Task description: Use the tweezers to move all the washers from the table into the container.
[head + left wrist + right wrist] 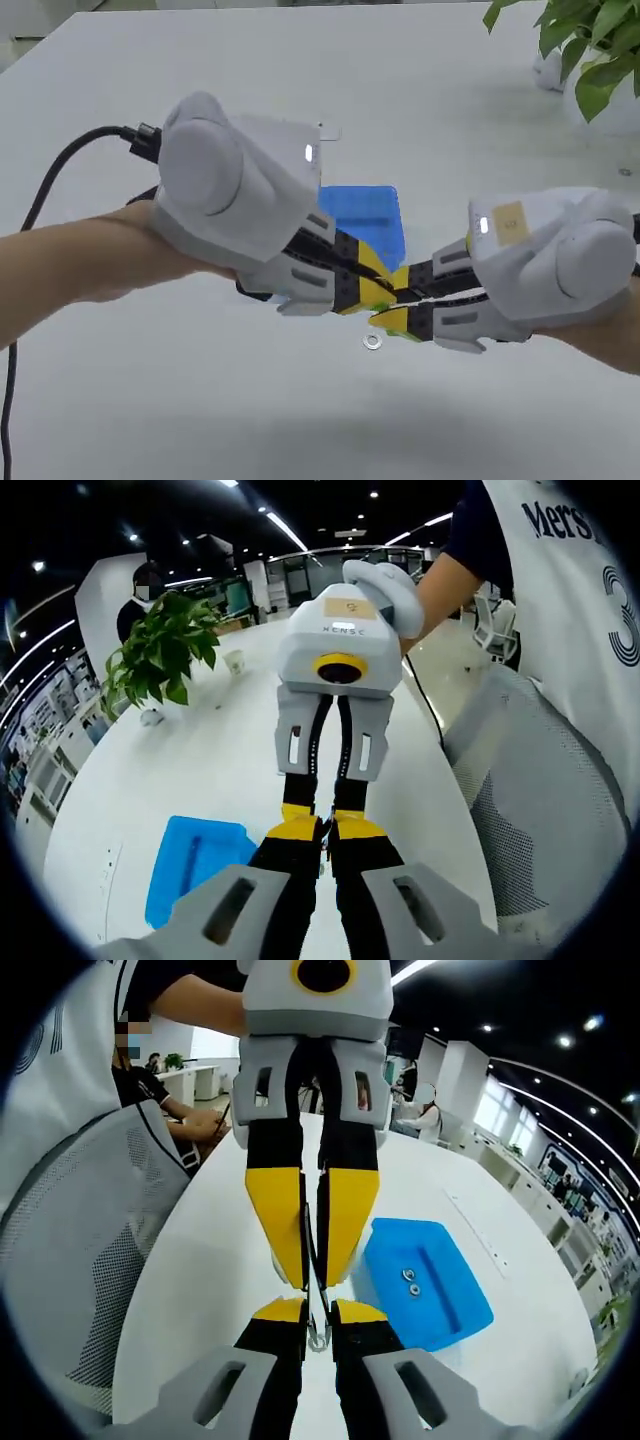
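Left gripper point(380, 285) and right gripper point(386, 318), both clamped tip-to-tip on the tweezers point(317, 1300), hang just above a washer point(372, 342), the blue container point(365, 215) just beyond, toward the far edge of the table point(300, 420).

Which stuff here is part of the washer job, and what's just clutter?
Job:
tweezers
blue container
two washers in it
loose washer on the table
left gripper
right gripper

Lying about:
potted plant
mesh chair

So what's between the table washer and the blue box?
In the head view, the left gripper and right gripper meet between washer and blue box.
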Available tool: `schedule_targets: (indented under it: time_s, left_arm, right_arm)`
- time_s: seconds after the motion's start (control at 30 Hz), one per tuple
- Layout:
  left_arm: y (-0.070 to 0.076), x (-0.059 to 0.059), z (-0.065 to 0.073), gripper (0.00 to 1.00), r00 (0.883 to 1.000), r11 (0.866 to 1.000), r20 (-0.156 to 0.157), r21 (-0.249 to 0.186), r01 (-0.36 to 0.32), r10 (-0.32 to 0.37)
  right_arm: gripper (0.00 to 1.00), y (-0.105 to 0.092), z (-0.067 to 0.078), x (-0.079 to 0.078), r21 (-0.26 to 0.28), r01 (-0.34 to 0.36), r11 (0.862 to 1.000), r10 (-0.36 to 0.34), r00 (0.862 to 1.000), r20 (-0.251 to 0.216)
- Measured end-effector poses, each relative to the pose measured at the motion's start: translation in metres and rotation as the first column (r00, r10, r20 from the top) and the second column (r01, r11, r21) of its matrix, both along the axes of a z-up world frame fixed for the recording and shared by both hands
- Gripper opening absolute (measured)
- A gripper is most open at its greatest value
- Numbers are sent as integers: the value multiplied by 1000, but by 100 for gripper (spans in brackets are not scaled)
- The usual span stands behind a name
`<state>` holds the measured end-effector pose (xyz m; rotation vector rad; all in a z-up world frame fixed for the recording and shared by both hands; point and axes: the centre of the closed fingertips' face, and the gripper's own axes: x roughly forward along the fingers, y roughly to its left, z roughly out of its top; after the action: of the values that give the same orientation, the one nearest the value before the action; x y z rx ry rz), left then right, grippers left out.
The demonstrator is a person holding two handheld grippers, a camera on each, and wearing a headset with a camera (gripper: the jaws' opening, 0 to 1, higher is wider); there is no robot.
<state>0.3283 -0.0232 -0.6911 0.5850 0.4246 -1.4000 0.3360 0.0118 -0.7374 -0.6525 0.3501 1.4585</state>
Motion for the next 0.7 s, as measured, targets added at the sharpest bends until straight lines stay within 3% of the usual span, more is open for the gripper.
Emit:
schedule_targets:
  time_s: [0.27, 0.7]
  left_arm:
    - [3, -8, -13, 7, 999, 1000, -25, 12, -26, 27]
    - [7, 5, -26, 7, 997, 998, -40, 25, -58, 59]
  right_arm:
    - [11, 3, -14, -8, 3, -5, 1000, 5, 999, -35]
    - [11, 7, -26, 3, 7, 10, 1000, -10, 998, -68]
